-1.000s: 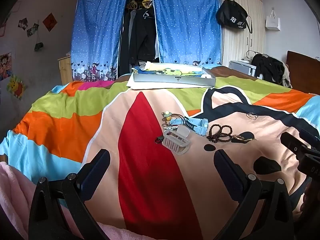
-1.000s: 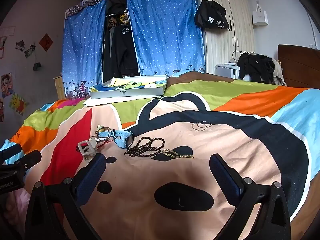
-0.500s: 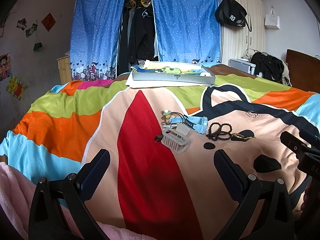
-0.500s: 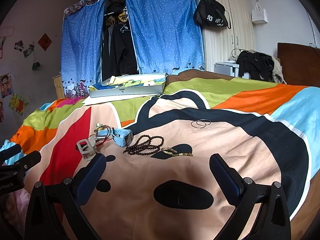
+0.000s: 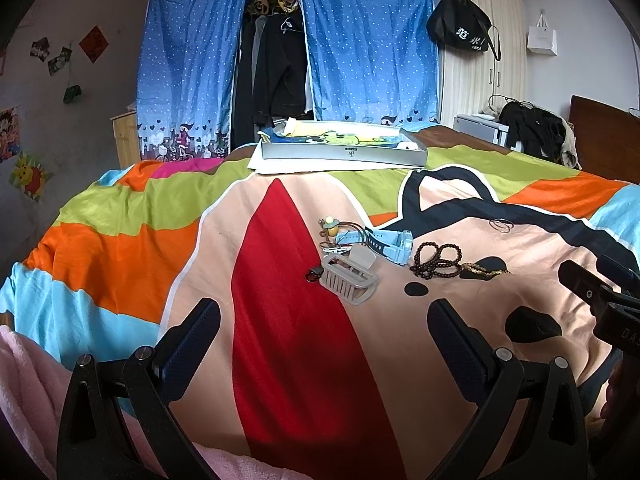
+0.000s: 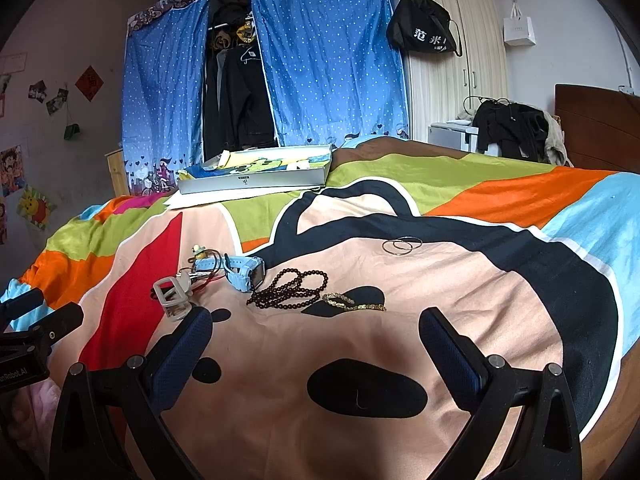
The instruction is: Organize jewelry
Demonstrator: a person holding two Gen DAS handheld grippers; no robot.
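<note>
1. You are at the very start of sorting: nothing is picked up. Your left gripper (image 5: 320, 316) and your right gripper (image 6: 316, 328) both hover low over the bedspread (image 6: 440, 280), fingers spread wide and holding nothing.

2. The jewelry lies loose on the bed, ahead of both grippers. From your right wrist view, the dark bead string (image 6: 290, 290) sits at 12 o'clock, with the gold chain bracelet (image 6: 352, 303) just beside it at 1 o'clock.

3. The light blue watch (image 6: 246, 274) is at 11 o'clock, beside the beads. Past it, at 10 o'clock, a tangle of small charms and cords (image 6: 200, 266) touches a grey hair claw clip (image 6: 172, 300).

4. Two thin hoop rings (image 6: 402, 245) lie well apart from the rest, at 1 o'clock and farther back.

5. The grey tray box (image 5: 344, 152) at the far edge of the bed, 12 o'clock in your left wrist view, looks like the likely place to gather things, though that is a guess.

6. Next, I would bring one gripper down on a single piece. The clip suits your left side; the gold chain suits your right.

7. Chains and beads are limp, so pinch a bunched part and keep the fingers flat to the fabric.
</note>
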